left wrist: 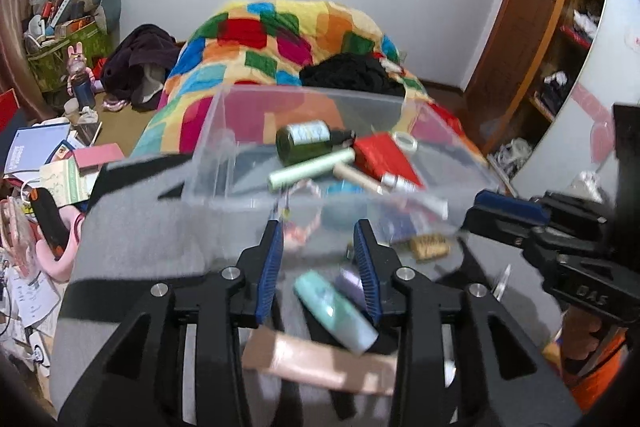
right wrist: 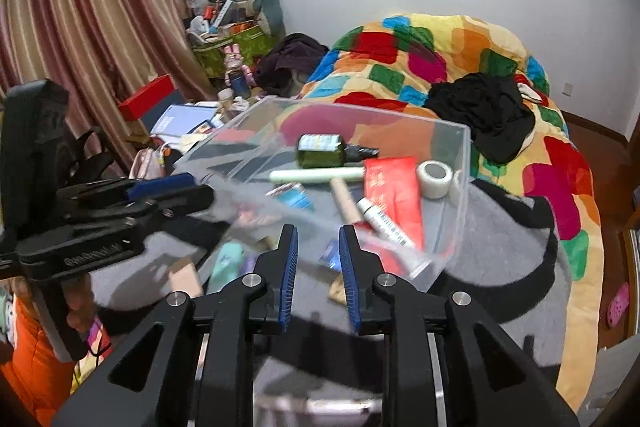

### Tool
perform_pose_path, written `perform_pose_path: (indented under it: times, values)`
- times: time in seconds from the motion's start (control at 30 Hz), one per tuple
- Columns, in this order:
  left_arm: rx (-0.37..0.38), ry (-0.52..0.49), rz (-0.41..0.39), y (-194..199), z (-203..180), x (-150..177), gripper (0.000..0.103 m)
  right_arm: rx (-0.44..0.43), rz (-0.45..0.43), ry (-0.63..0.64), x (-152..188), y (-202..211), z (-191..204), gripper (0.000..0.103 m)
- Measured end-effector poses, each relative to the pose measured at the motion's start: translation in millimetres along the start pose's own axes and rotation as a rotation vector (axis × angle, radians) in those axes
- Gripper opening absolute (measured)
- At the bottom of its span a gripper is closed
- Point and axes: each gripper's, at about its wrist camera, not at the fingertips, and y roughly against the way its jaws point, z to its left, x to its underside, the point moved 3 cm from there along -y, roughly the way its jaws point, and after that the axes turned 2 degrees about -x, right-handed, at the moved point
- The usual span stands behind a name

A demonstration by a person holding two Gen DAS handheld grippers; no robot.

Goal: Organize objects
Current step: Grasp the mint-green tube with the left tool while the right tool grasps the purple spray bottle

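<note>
A clear plastic bin (left wrist: 208, 147) (right wrist: 464, 187) sits on a grey blanket and holds a green bottle (left wrist: 304, 143) (right wrist: 324, 151), a pale green tube (left wrist: 312, 169), a red packet (right wrist: 394, 195), a tape roll (right wrist: 434, 179) and other small items. My left gripper (left wrist: 318, 227) is open at the bin's near rim with nothing pressed between its pads. Below it, outside the bin, lie a teal tube (left wrist: 336, 311) and a beige box (left wrist: 320, 359). My right gripper (right wrist: 318, 231) is open by a narrow gap, also at the near rim, holding nothing.
The grey blanket (right wrist: 512, 247) covers a bed beside a patchwork quilt (left wrist: 280, 39) with black clothing (right wrist: 488, 111) on it. Books, boxes and clutter (left wrist: 48, 163) crowd the left side. A small brown patterned item (left wrist: 430, 245) lies by the bin. A wooden wardrobe (left wrist: 532, 27) stands at right.
</note>
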Motion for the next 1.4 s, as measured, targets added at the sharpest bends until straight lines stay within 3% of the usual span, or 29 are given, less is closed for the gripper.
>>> perform_pose_path:
  times: [0.17,0.53,0.73,1.03,1.17,1.23,1.33,1.4]
  values:
    - [0.01,0.009,0.047,0.2,4.0,20.9,0.041,-0.033,0.033,0.038,16.7,-5.1,18.5,0.031]
    - [0.007,0.033,0.098,-3.3,11.9,44.8,0.044,-0.024,0.179,0.082,49.4,-54.4,32.0,0.032]
    - [0.02,0.044,0.13,-15.8,3.5,45.4,0.044,-0.05,0.161,0.051,55.6,-45.4,23.9,0.023]
    - [-0.017,0.012,0.165,-38.4,-10.0,46.1,0.044,-0.039,0.118,0.046,63.3,-21.0,17.2,0.023]
    - [-0.07,-0.042,0.138,-42.4,-18.8,46.7,0.044,-0.034,0.1,0.038,64.5,-12.8,13.6,0.024]
    - [-0.093,-0.072,0.123,-43.5,-22.9,48.3,0.041,-0.034,0.094,0.033,64.5,-10.8,12.4,0.024]
    - [-0.106,-0.106,0.11,-41.8,-27.5,51.0,0.024,-0.036,0.09,0.023,64.5,-10.5,11.4,0.024]
    - [-0.109,-0.119,0.105,-39.9,-28.9,52.4,0.022,-0.035,0.089,0.018,64.8,-10.5,11.5,0.024]
